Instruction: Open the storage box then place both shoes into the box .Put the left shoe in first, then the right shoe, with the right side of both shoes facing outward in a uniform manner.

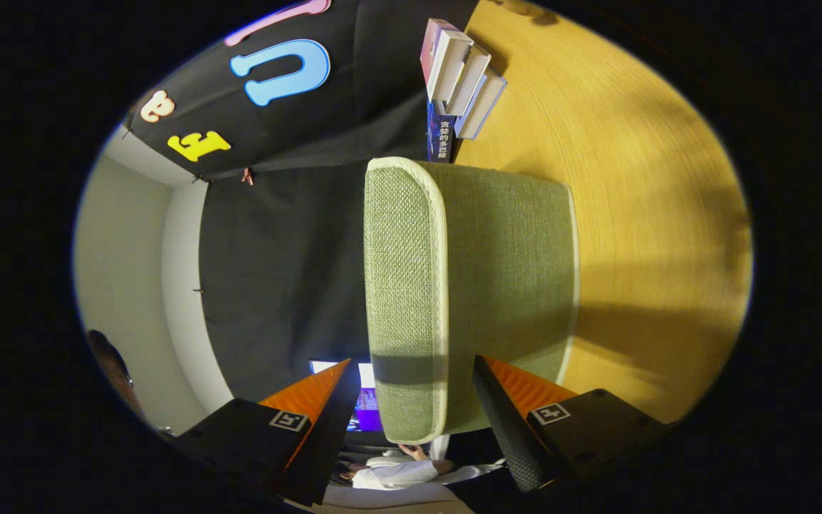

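Fingers (pixel 411 407) sit nearest the cam, apart, w/ the near end of the box (pixel 468 285) in the gap between them. I can't tell if either finger touches the fabric; neither looks pressed in, so I read it as no grip yet.

Cam is rolled on its side: bench (pixel 639 214) runs up the 3 o'clock half, booth wall fills the 9 o'clock half. Box is a green woven fabric one w/ pale piping along the edges, standing on the bench. The panel w/ the piped rim (pixel 404 285) faces 9 o'clock, which I take for the lid, looks shut. No shoes seen from here.

Step in hand, my guess: open the box, very early in the task. To do it well I'd get one finger under the piped rim rather than squeeze the soft wall, then peel the lid away from the body slowly. Fabric box prob light, so it may slide or tip on the bench if I pull hard; keep the pull along the hinge swing.

Books (pixel 461 78) stand beyond the box at 12 o'clock, near it but apart. One spine carries Chinese characters; too small for me to read w/ confidence. Small square markers on the finger mounts, no brand legible on the box.
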The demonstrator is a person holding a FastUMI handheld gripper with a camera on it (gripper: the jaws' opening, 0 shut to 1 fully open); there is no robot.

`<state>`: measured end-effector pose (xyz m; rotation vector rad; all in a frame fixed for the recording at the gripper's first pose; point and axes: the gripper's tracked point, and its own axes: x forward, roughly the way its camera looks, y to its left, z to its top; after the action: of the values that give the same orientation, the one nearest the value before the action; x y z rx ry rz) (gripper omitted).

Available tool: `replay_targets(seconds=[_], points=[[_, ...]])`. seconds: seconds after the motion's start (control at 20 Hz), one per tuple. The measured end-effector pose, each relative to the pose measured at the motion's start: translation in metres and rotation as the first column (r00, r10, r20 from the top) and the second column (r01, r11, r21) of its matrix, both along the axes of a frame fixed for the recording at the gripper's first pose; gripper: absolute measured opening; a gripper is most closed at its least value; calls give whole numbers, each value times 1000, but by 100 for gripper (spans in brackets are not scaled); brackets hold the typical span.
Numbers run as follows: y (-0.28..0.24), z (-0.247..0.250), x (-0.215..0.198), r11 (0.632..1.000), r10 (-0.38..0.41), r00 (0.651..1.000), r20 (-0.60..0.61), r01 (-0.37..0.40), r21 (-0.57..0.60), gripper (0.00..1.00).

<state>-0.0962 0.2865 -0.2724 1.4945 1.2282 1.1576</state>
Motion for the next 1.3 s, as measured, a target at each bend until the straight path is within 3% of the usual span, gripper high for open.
replay_targets(seconds=[0.15, 0.3, 0.35, 0.4, 0.6, 0.7, 1.05, 1.3], points=[[3, 2, -1, 999, 1, 999, -49, 2, 54, 96], [-1, 0, -2, 996, 27, 995, -97, -19, 83, 74], [-3, -1, -4, 997, 34, 995, -94, -26, 77, 74], [-1, -1, -12, 997, 37, 995, -89, -31, 68, 51], [-21, 9, -5, 997, 4, 1000, -25, -2, 82, 16], [-31, 30, -2, 991, -19, 1000, -10, 20, 131, 10], [-31, 106, 9, 984, -92, 988, 126, 71, 161, 10], [9, 174, 18, 985, -113, 959, 262, 75, 153, 10]])
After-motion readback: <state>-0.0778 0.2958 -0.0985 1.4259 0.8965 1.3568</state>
